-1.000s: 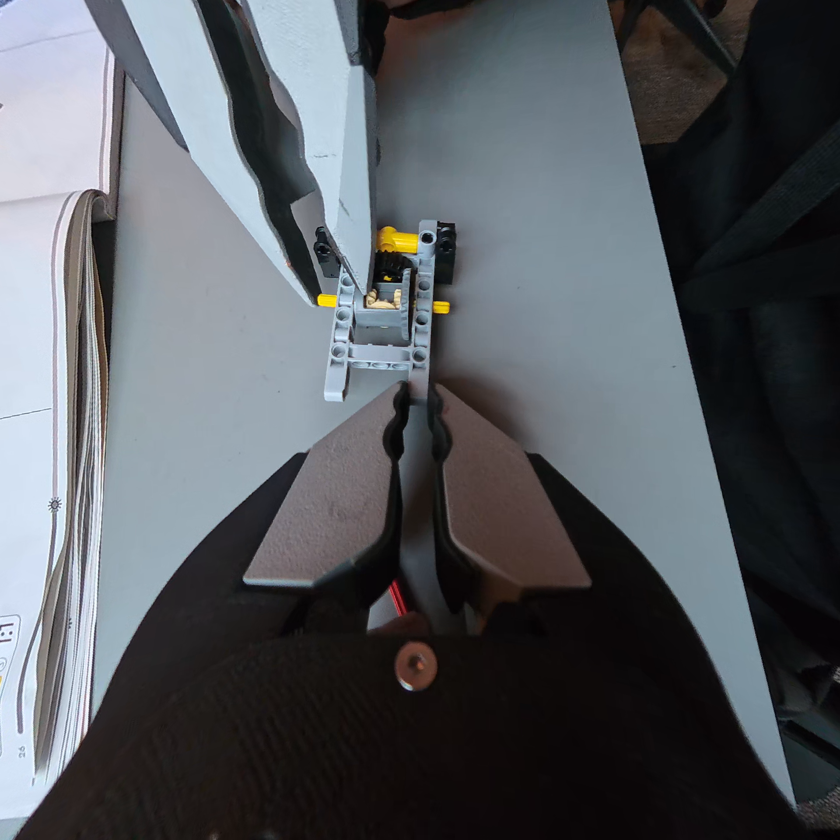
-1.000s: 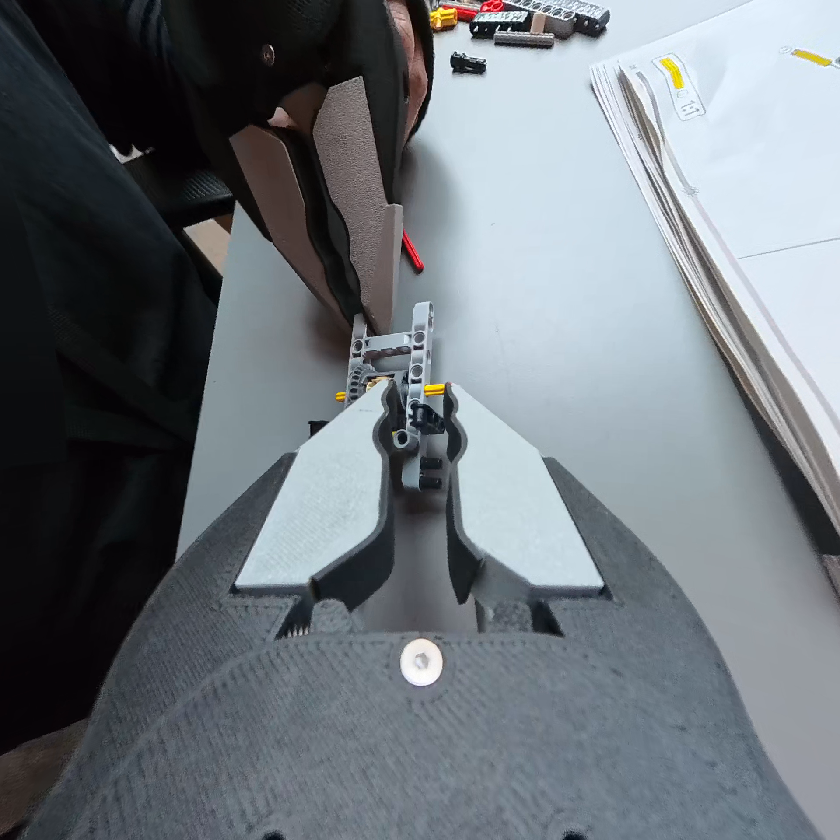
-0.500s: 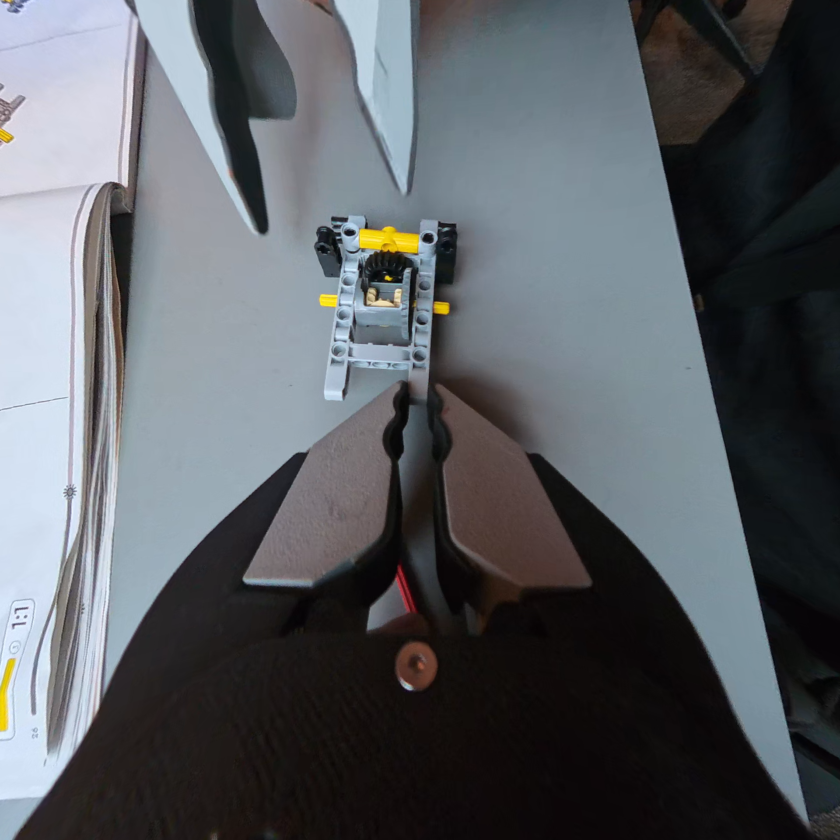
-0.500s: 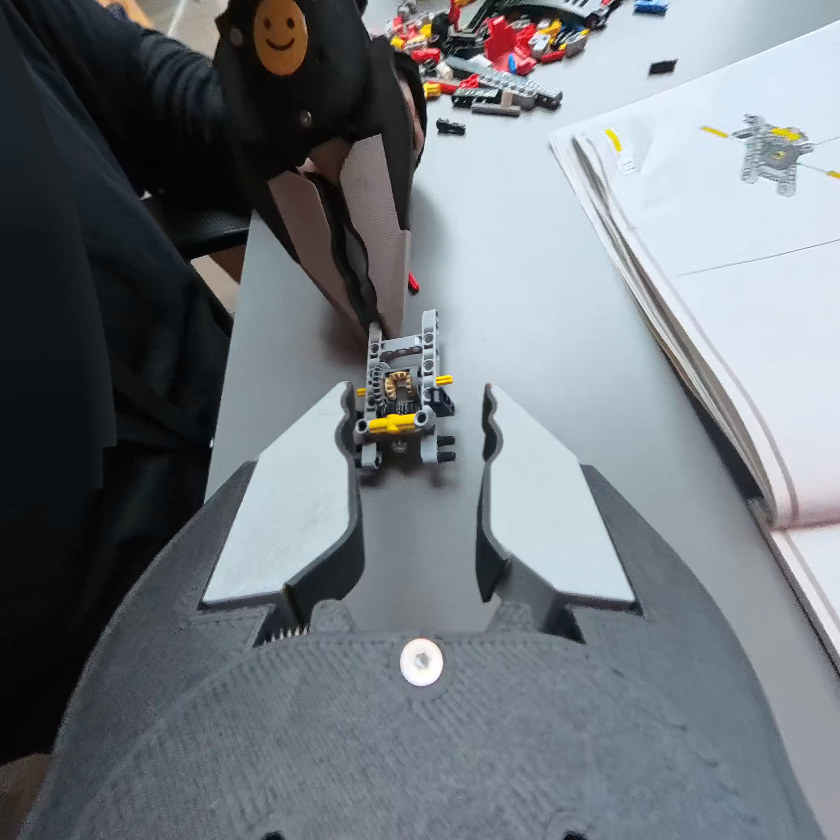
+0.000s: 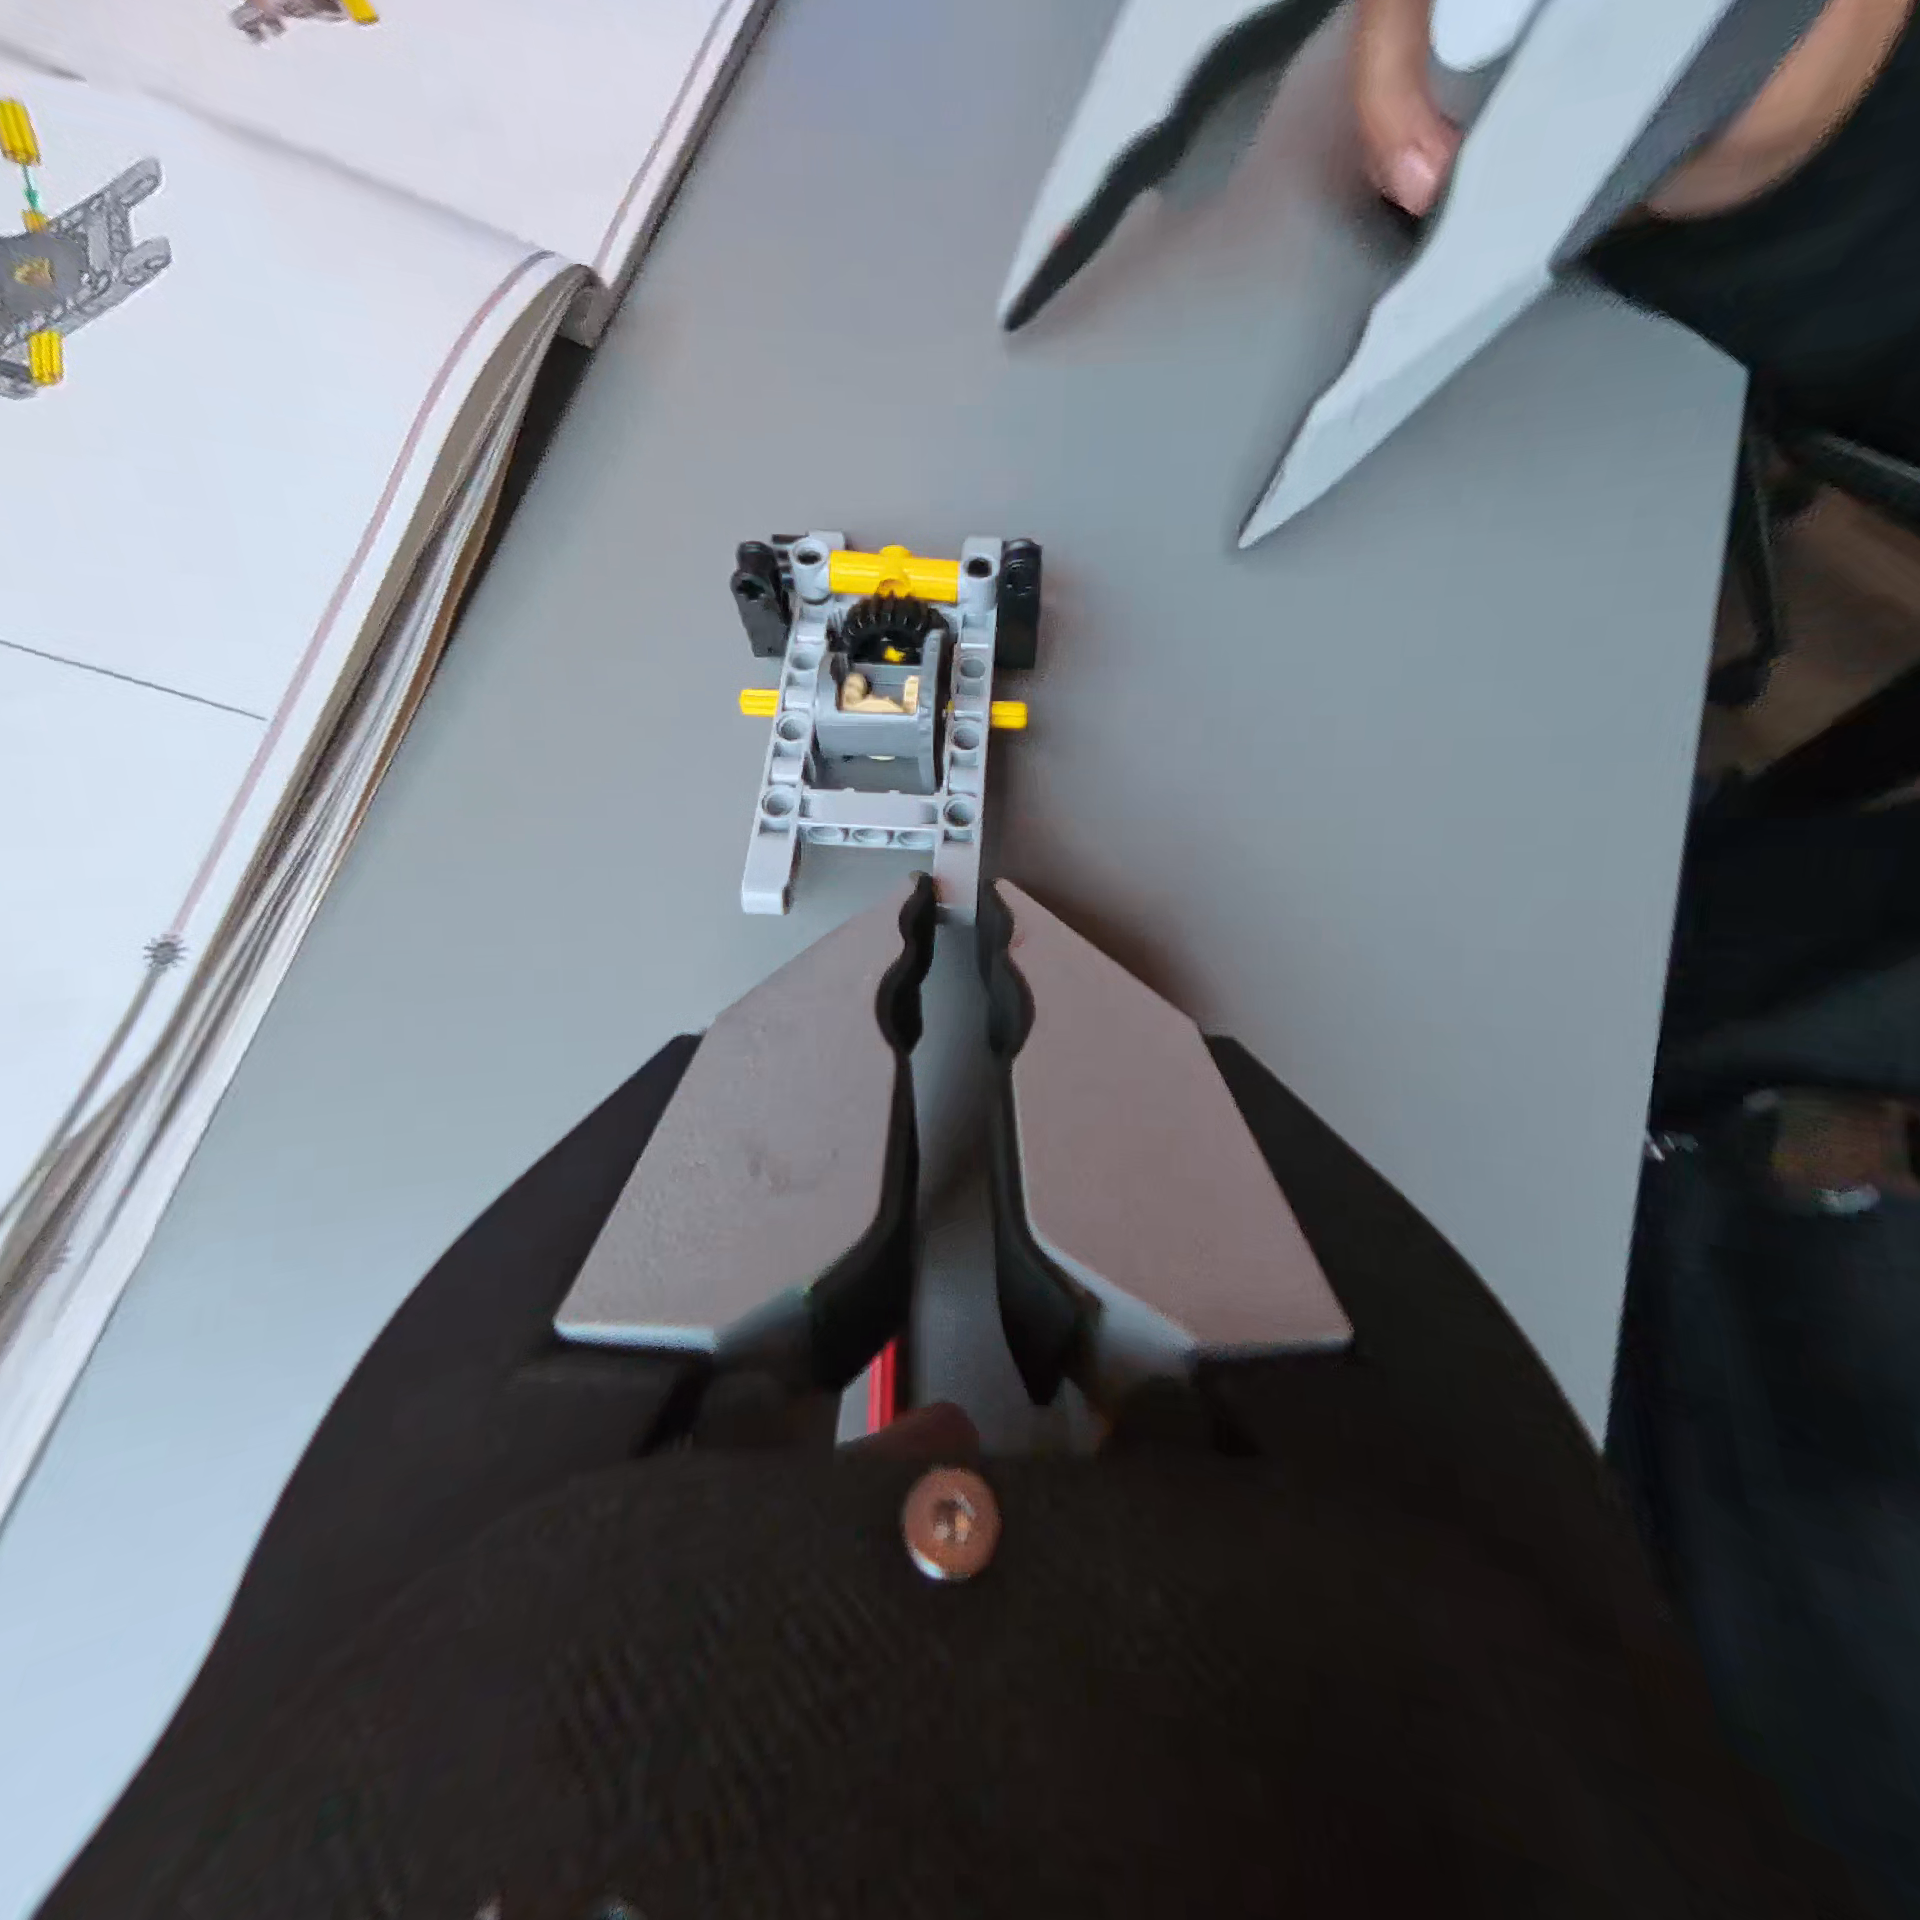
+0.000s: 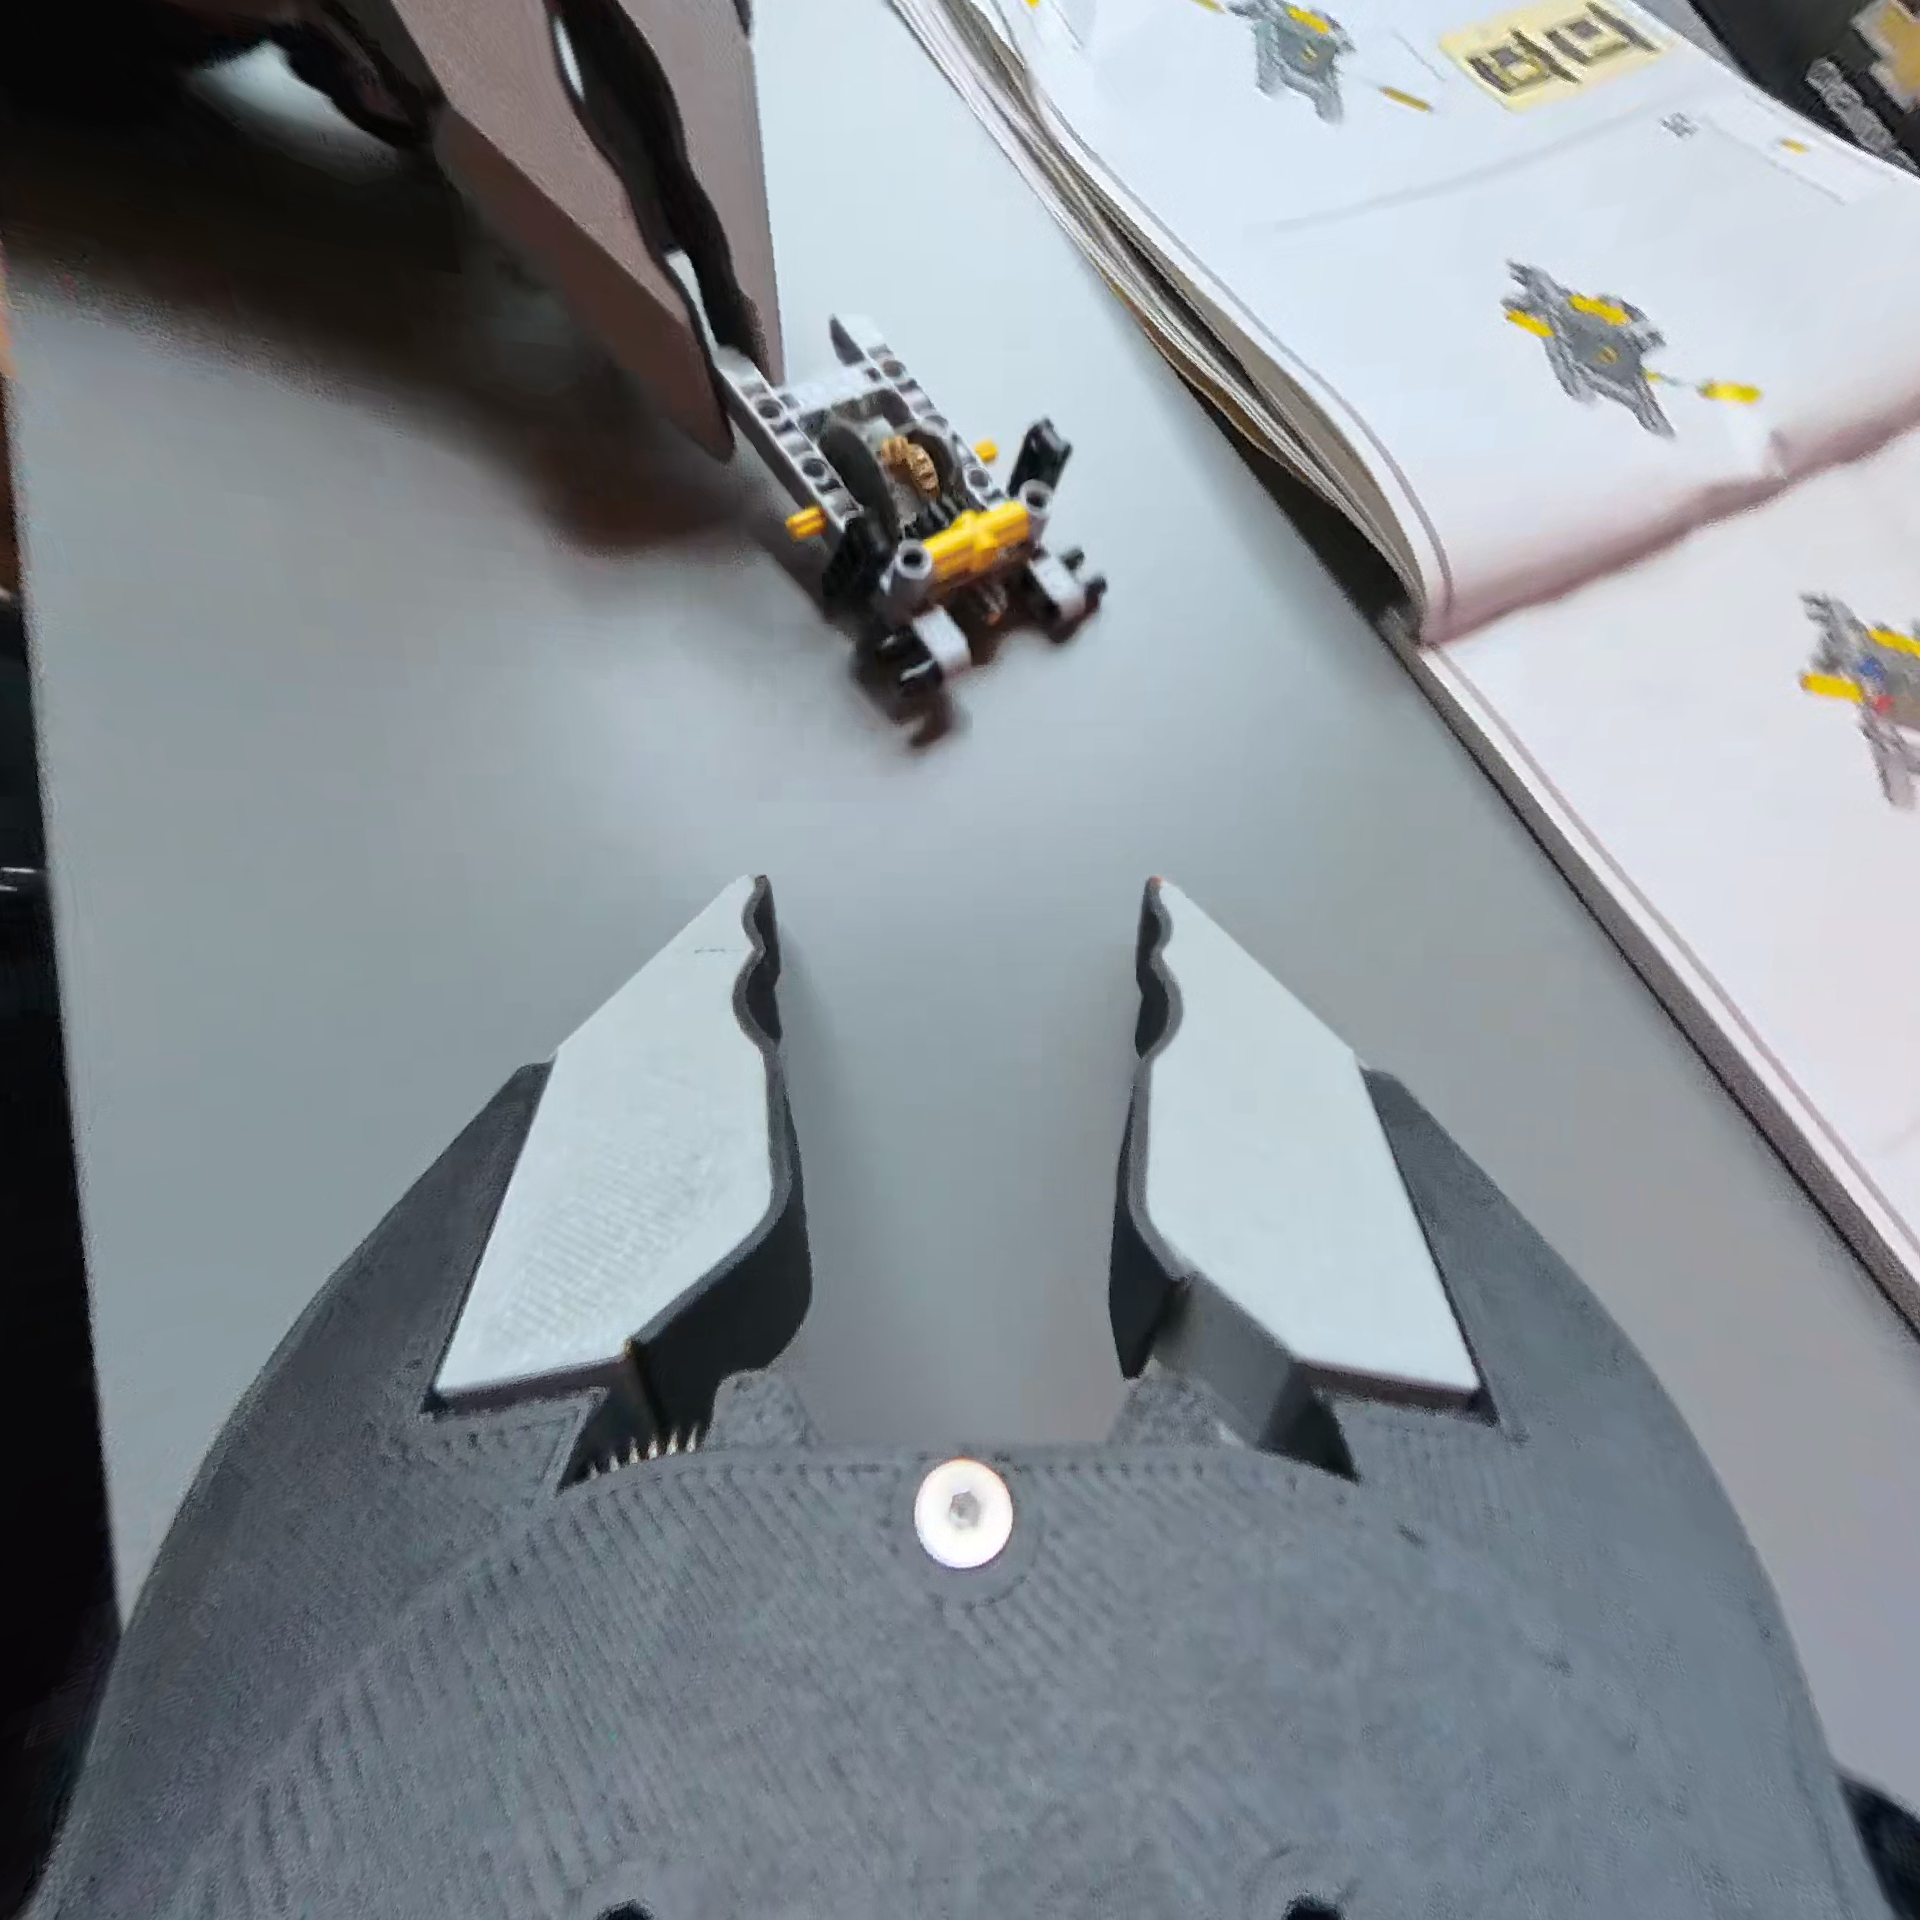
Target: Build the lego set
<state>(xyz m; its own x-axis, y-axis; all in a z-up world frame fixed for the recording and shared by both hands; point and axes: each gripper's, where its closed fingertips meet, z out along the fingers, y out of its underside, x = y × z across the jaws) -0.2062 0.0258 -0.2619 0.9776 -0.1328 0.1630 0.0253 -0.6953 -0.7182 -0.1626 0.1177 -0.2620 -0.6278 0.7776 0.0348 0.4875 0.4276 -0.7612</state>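
Left gripper (image 5: 958, 902) clamped on frame (image 5: 878, 717) rail end, on desk (image 5: 1351, 831); right gripper (image 6: 954, 904) spread wide, empty, apart from frame.

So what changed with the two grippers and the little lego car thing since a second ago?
The right gripper let go of the lego frame, opened wide and pulled back, so bare table now lies between them. The left gripper stayed shut on the frame's near gray beam, and the frame kept its place beside the open instruction book.
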